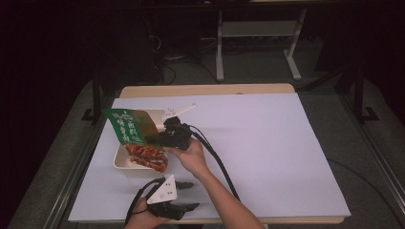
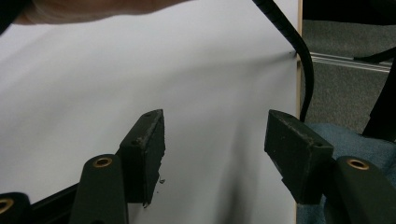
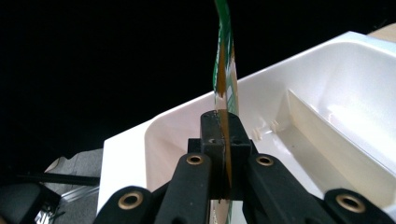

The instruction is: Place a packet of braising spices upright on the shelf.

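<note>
A: Item one, right gripper [image 1: 165,131]?
B: Fingers [image 3: 212,140] clamped on the green printed foil packet [image 1: 128,125], held edge-up over the cream plastic compartment tray [image 1: 122,160].

A: Tray position, contents?
B: Nine o'clock on the white-covered bench [image 1: 267,143]; red-brown food [image 1: 148,156] in its near part.

A: Left gripper [image 1: 188,195]?
B: Six o'clock at the bench edge, fingers [image 2: 144,149] wide, holding nothing

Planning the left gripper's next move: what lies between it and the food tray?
In the high view, bare white table cover lies between the left gripper and the tray; the right hand is just beside that stretch.
</note>
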Demonstrator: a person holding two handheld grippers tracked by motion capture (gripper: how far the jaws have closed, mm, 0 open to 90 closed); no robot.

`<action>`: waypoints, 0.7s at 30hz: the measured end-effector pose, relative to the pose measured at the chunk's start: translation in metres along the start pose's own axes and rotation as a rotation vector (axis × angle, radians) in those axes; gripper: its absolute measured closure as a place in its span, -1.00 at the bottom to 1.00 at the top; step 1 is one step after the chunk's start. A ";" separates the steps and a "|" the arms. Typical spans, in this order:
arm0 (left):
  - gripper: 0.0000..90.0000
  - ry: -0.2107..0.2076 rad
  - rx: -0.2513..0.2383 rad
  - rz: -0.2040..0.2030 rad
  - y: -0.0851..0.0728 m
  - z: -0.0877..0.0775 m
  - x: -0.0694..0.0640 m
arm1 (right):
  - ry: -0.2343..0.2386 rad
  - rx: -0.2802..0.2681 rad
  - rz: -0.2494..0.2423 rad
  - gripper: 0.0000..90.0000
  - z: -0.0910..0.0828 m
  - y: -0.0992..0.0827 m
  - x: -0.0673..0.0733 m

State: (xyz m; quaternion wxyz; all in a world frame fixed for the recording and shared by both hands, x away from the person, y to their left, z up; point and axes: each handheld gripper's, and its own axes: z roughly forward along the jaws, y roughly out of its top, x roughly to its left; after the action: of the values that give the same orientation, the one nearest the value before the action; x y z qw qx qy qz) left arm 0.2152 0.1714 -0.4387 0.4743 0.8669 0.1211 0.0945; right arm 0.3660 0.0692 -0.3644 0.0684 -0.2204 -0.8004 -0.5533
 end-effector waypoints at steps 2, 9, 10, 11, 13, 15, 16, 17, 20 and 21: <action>-0.16 0.000 -0.001 0.000 0.000 0.000 0.000 | -0.016 -0.001 0.031 0.99 0.000 -0.003 -0.003; -0.16 -0.001 0.000 -0.001 0.000 0.001 -0.001 | -0.065 0.036 0.008 0.99 -0.001 -0.005 -0.009; -0.16 -0.001 0.001 0.001 0.000 0.000 -0.001 | -0.072 0.041 -0.001 0.98 -0.001 -0.006 -0.009; -0.16 -0.001 0.001 0.001 0.000 0.000 -0.001 | -0.072 0.041 -0.001 0.98 -0.001 -0.006 -0.009; -0.16 -0.001 0.003 0.003 0.000 0.000 -0.001 | -0.071 0.044 0.008 0.98 -0.002 -0.008 -0.009; -0.16 -0.001 0.004 0.002 0.000 0.001 -0.001 | -0.068 0.041 0.014 0.98 -0.003 -0.011 -0.009; -0.16 -0.001 0.004 0.002 0.000 0.001 -0.001 | -0.068 0.041 0.014 0.98 -0.003 -0.011 -0.009; -0.16 -0.002 0.003 0.001 0.000 0.001 -0.001 | -0.070 0.035 0.007 0.98 -0.003 -0.013 -0.009; -0.16 -0.002 0.003 0.003 0.000 0.001 -0.001 | -0.071 0.040 0.020 0.98 -0.005 -0.016 -0.009; -0.16 -0.002 0.003 0.003 0.000 0.001 -0.001 | -0.068 0.039 0.014 0.98 -0.005 -0.016 -0.011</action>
State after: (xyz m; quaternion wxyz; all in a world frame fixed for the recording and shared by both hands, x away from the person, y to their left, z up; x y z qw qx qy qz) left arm 0.2143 0.1701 -0.4397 0.4731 0.8678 0.1193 0.0941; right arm 0.3677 0.0571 -0.3804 0.0494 -0.2434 -0.8114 -0.5291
